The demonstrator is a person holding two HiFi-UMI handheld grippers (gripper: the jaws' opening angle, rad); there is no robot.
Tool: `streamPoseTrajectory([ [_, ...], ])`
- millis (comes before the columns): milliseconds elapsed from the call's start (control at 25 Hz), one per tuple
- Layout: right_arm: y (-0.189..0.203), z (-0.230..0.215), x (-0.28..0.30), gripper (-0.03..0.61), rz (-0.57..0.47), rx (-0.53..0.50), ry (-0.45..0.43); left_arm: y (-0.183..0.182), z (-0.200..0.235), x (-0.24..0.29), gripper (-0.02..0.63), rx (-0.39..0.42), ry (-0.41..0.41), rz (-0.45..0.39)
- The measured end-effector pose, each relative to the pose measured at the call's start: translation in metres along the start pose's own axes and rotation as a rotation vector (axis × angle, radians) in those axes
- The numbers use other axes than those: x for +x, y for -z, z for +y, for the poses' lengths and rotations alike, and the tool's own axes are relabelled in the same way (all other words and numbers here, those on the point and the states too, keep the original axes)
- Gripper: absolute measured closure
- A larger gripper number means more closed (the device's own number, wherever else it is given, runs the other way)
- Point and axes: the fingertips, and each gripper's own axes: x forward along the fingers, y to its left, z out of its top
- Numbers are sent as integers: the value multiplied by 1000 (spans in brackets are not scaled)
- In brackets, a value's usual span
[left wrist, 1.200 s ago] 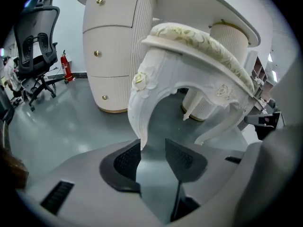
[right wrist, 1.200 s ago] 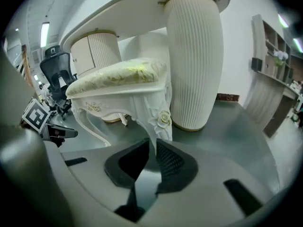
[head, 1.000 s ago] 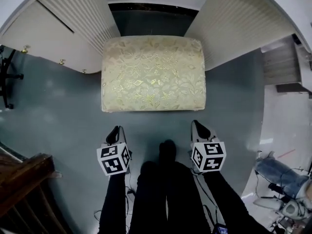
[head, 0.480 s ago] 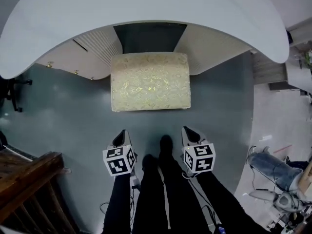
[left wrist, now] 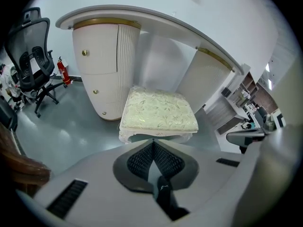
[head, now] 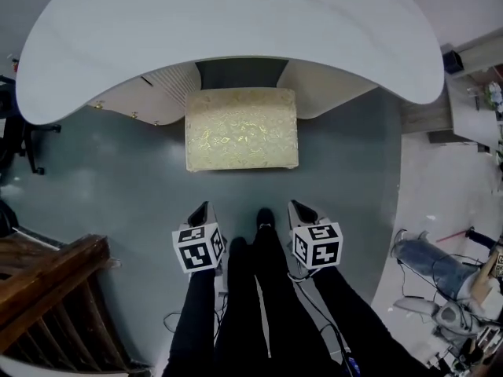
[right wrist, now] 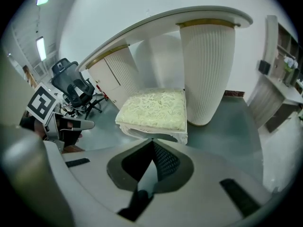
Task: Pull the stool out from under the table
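The stool, with its cream leaf-patterned cushion, stands on the grey floor. Its front part is out from between the two ribbed pedestals of the white curved table, and its back edge is at the table's rim. My left gripper is shut and empty, hanging in the air short of the stool's front left. My right gripper is shut and empty too, short of the front right. From the left gripper view the stool lies beyond the closed tips. The right gripper view shows the stool past its closed tips.
The person's black-clad legs stand between the grippers. A dark wooden rail is at lower left. A black office chair and a red fire extinguisher stand left of the table. Cables and gear lie at lower right.
Both grippers and the head camera have risen, so the stool looks smaller and the whole tabletop has come into view. The stool has kept its place on the floor.
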Motion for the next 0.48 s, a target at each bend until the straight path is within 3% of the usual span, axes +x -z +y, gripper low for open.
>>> streamPoseTrajectory([
  [240,-13,12,-30,575,8,-25,8,-15,-7,-34,606,13,4,-4],
  [480,-18,31,-66,575,13,-79,12,-3,-7,-78,606,3,2,26],
])
